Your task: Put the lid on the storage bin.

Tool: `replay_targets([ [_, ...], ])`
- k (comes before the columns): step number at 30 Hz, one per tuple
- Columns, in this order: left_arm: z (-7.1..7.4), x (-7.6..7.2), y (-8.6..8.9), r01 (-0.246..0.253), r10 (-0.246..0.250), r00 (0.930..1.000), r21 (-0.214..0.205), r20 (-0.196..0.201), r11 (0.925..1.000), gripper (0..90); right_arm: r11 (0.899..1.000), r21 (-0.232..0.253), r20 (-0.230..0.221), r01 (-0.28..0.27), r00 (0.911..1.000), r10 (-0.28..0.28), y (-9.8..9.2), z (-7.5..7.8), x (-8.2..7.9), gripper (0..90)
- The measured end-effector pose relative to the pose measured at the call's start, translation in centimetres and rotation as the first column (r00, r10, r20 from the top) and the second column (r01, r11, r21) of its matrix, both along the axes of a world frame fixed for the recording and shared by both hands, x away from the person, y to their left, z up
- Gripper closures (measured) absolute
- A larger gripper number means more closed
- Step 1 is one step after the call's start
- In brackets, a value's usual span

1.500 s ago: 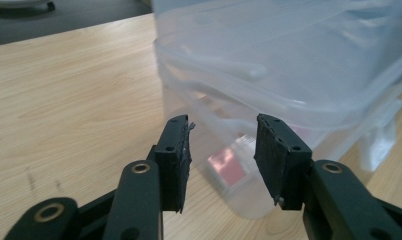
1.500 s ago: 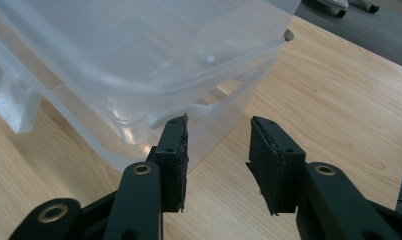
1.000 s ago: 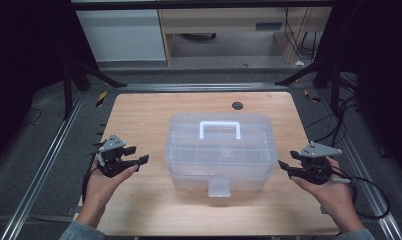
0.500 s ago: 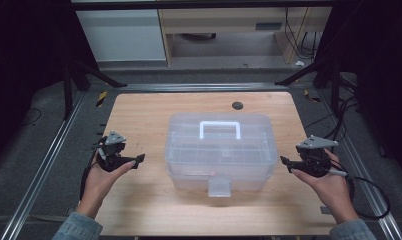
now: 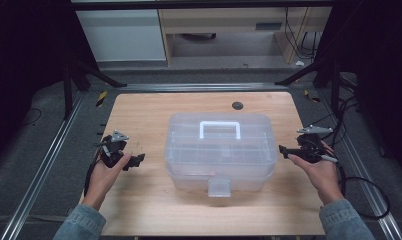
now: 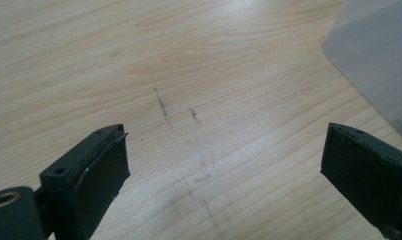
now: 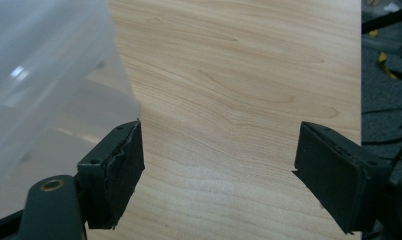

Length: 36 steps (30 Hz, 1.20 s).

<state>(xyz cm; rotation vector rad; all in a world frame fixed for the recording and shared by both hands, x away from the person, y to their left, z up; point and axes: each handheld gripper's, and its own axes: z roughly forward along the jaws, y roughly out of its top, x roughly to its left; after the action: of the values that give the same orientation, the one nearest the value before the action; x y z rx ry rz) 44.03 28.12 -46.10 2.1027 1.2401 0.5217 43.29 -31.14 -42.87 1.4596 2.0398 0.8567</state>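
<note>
A clear plastic storage box (image 5: 220, 146) with a white handle (image 5: 219, 127) and a front latch (image 5: 219, 187) stands shut in the middle of the wooden table (image 5: 149, 115). My left gripper (image 5: 135, 161) sits left of the box, a little apart from it; its jaws have just been opening and stand wide over bare wood (image 6: 224, 165), with the box corner (image 6: 379, 60) at upper right. My right gripper (image 5: 285, 151) is just right of the box, its jaws also just opened wide and empty (image 7: 219, 170), the box wall (image 7: 49, 85) beside its left jaw.
A small dark disc (image 5: 237, 105) lies near the table's far edge. Metal rails (image 5: 44, 165) run along both sides of the table. Cables (image 5: 361, 182) trail on the floor at right, and cabinets (image 5: 124, 35) stand beyond the table.
Both grippers have moved down and toward the box sides. Their jaws have spread wider than a second ago. The box has not moved.
</note>
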Motion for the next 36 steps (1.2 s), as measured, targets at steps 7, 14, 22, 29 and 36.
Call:
replay_targets([
  [7,-1.3,1.4,0.0,-0.023,0.024,0.9997,0.031,-0.005,0.9993,4.2,1.000,0.004,-0.033,0.028,0.9991,-0.028,-0.4,-1.6,1.8,21.5],
  [14,-2.8,2.6,-0.2,-0.044,0.045,0.9988,0.040,-0.020,0.9983,4.6,0.998,-0.013,-0.052,0.066,0.9965,-0.066,-1.3,-3.4,3.6,27.8],
  [22,-3.7,3.8,-0.7,-0.070,0.070,0.9975,0.019,-0.005,0.9974,4.9,0.998,0.001,-0.005,0.070,0.9975,-0.070,-0.9,-4.5,5.7,33.2],
  [29,-4.7,4.9,-0.5,-0.139,0.139,0.9902,-0.006,-0.011,0.9902,5.4,0.992,0.013,-0.020,0.124,0.9921,-0.124,-0.9,-5.9,7.1,29.0],
  [36,-5.5,5.4,-0.4,-0.140,0.140,0.9901,-0.033,0.013,0.9897,1.6,0.991,0.009,0.021,0.133,0.9909,-0.133,-0.5,-7.2,7.8,24.4],
])
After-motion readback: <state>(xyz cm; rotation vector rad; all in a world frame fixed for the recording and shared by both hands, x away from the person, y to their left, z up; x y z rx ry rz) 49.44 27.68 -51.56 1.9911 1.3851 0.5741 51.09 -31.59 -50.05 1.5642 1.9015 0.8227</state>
